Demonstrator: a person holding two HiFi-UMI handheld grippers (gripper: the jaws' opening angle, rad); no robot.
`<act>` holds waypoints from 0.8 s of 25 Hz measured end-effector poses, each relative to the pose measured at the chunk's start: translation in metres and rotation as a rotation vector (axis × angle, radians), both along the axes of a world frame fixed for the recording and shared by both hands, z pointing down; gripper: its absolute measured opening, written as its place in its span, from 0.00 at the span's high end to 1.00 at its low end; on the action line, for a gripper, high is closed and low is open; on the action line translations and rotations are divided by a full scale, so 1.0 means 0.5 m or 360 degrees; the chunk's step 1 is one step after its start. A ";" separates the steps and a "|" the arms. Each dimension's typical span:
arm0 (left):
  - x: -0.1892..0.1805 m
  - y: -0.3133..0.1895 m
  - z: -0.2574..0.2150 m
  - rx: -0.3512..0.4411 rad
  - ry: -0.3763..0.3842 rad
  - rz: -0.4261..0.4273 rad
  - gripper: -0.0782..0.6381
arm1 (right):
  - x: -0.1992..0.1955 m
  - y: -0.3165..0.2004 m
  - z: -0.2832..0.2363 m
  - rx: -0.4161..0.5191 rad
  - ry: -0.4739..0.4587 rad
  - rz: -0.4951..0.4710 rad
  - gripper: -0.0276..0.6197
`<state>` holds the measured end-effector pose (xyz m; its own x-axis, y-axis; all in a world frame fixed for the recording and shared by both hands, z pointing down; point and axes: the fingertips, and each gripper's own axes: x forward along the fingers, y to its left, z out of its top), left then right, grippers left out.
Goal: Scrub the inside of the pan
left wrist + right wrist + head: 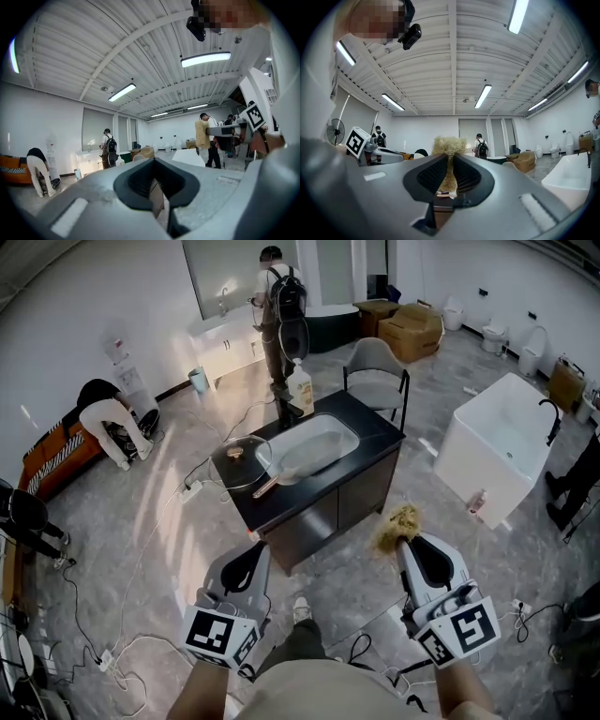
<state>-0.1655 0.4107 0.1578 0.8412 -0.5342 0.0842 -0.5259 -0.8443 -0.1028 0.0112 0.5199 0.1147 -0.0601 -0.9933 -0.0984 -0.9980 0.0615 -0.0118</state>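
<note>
Your left gripper (246,566) is at the lower left of the head view, over the floor. Its jaws are together and there is nothing between them, as the left gripper view confirms (157,190).

Your right gripper (411,542) is level with it on the other side. Its jaws are clamped on a tan, fibrous scrubber (398,524), and the tuft sticks out past the jaw tips (449,149).

Both grippers are well apart from the dark bench (375,442), which stands ahead of you on the grey floor (169,512).

The pan (283,468) lies at the left end of the bench's sink (323,442), with its handle over the bench's near edge. A glass lid (239,463) rests just beside it and overlaps its rim.

A soap bottle (300,390) stands at the far edge of the bench. Beyond it are a chair (375,371) and a person wearing a backpack (279,296). A white bathtub (497,446) stands to the right.
</note>
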 end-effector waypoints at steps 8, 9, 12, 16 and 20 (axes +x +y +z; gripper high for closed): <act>0.045 -0.088 0.036 -0.0040 0.0032 -0.0002 0.89 | 0.049 -0.080 0.036 -0.0036 0.0018 0.0024 0.89; 0.052 -0.102 0.041 -0.0039 0.0028 0.0001 0.89 | 0.056 -0.093 0.040 -0.0039 0.0021 0.0025 0.89; 0.069 -0.149 0.057 -0.0047 0.0018 0.0005 0.89 | 0.071 -0.138 0.052 -0.0052 0.0024 0.0028 0.89; 0.087 -0.224 0.073 -0.0081 0.0012 -0.0001 0.89 | 0.092 -0.212 0.068 -0.0095 0.0033 0.0030 0.89; 0.105 -0.314 0.090 -0.0106 -0.0037 -0.0011 0.89 | 0.116 -0.308 0.082 -0.0133 0.0010 0.0037 0.89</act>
<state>-0.1129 0.2537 0.2026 0.8351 -0.5323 0.1389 -0.5296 -0.8462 -0.0586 0.0692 0.3661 0.1559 -0.0370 -0.9992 -0.0149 -0.9993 0.0371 -0.0095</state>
